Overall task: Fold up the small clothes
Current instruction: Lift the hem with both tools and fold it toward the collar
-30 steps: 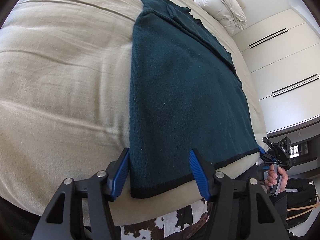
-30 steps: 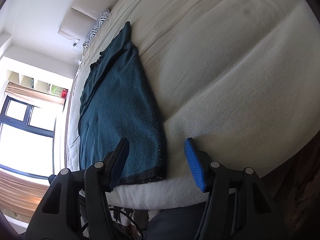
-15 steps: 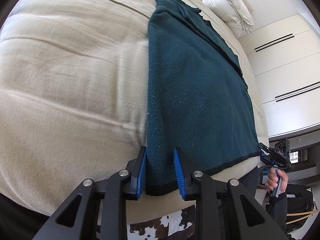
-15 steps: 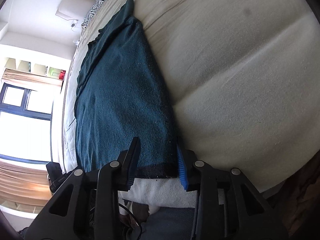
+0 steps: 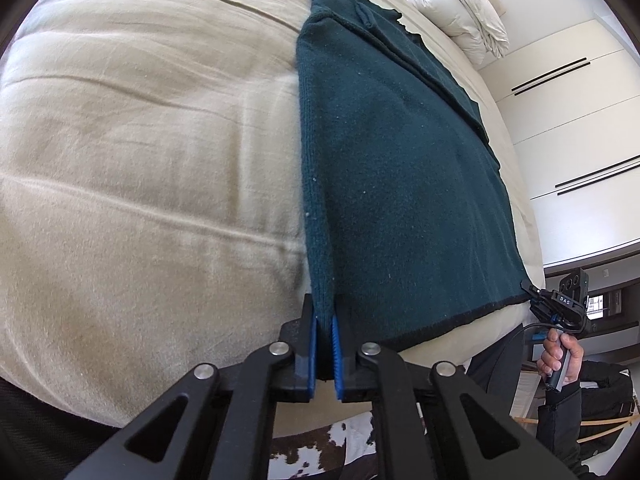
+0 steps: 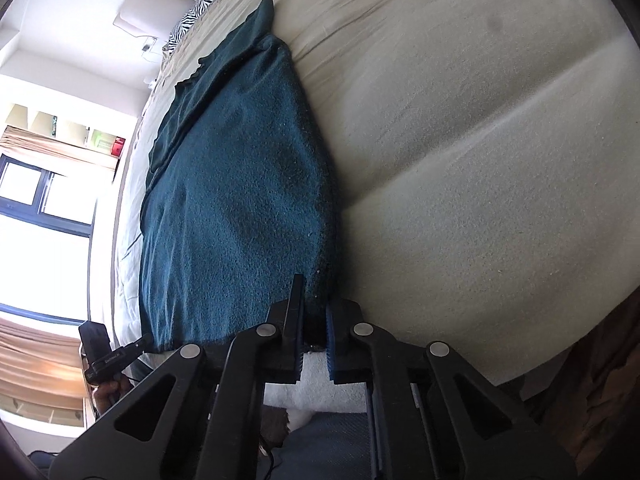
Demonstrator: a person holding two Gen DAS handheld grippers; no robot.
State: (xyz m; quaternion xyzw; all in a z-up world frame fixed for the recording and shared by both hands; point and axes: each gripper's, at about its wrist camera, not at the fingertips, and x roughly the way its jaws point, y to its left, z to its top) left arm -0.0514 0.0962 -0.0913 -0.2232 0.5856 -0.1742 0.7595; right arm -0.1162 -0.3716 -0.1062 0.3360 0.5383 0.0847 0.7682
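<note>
One bed (image 5: 132, 184) with a beige cover fills most of both wrist views, its surface creased in a few long soft lines. On it lies one dark teal sweater (image 5: 400, 184), spread flat lengthwise with its black-edged hem at the near edge of the bed and its collar end toward the far side; a second layer of the same fabric is folded over the upper part along one side. One rolled white duvet (image 5: 456, 12) sits at the far end of the bed, and one zebra-print pillow (image 6: 196, 12) shows at the far end in the right wrist view. White wardrobe doors (image 5: 568, 120) with dark slot handles stand beyond the bed, and one window (image 6: 44, 200) shows on the opposite side.

Two grippers are at the hem, one at each near corner. The left gripper (image 5: 324, 340) has its blue pads pressed together on the left hem corner of the sweater. The right gripper (image 6: 314, 340) is likewise clamped on the right hem corner, with the fabric pinched between its pads. In the left wrist view one hand (image 5: 560, 356) holds the right gripper's handle just past the sweater's far hem corner.
</note>
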